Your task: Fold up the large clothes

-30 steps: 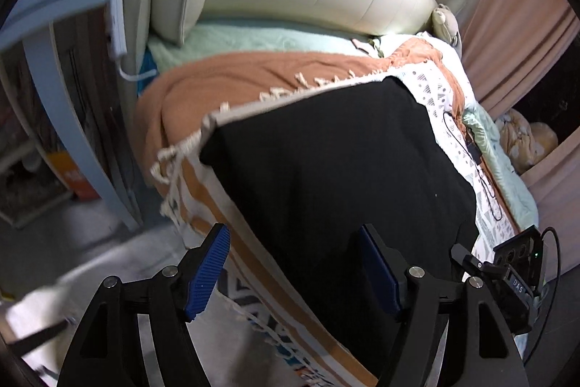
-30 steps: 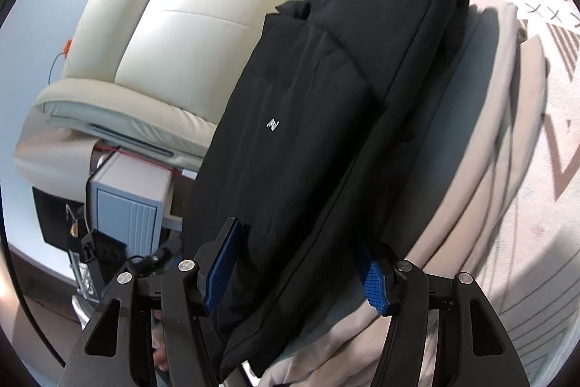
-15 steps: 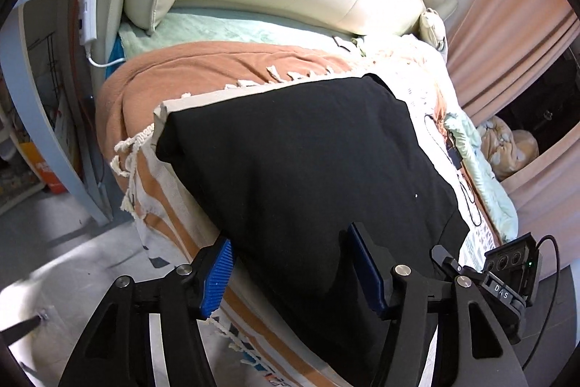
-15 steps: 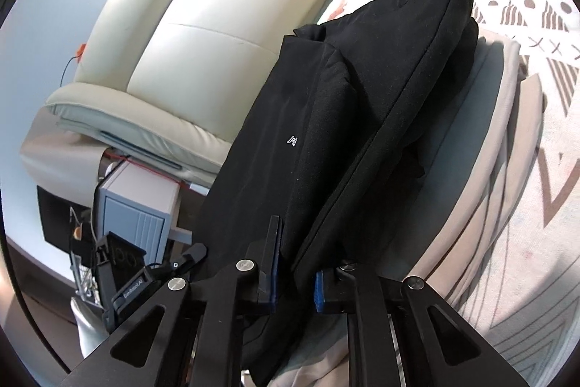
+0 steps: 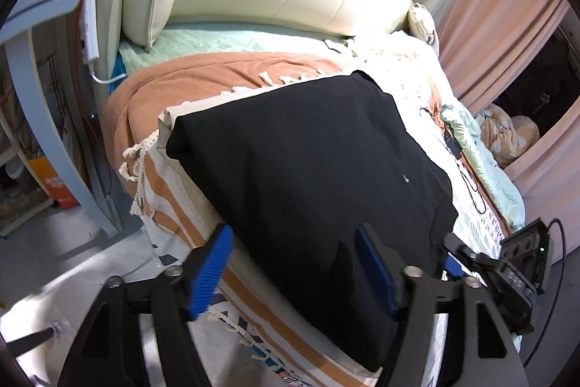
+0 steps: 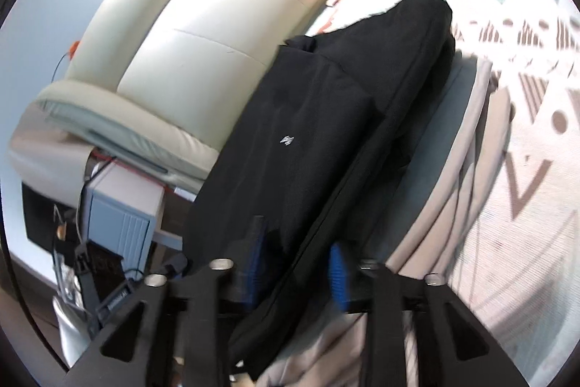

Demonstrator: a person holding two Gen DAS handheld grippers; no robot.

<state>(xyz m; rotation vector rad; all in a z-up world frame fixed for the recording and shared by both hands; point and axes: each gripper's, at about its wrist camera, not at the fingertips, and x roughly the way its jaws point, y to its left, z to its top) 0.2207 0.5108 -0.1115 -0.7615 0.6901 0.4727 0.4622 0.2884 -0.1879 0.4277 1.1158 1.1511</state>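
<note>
Black garment [image 5: 315, 162] folded, soft, matte, on fringed woven blanket [image 5: 188, 86]; left gripper [image 5: 293, 271] and right gripper [image 6: 297, 263] just opening, gaping, pads off cloth.

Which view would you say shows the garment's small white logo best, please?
The right wrist view: the logo sits near mid-frame on the black garment, its shape visible though slightly blurred. In the left wrist view it is only a tiny white speck.

No text can be read with certainty. A small white logo [image 6: 287, 140] is seen on the black garment [image 6: 308, 147], too blurred to be made out. White lettering on an orange box [image 5: 54, 182] and on a black device [image 5: 514, 278] is illegible.
</note>
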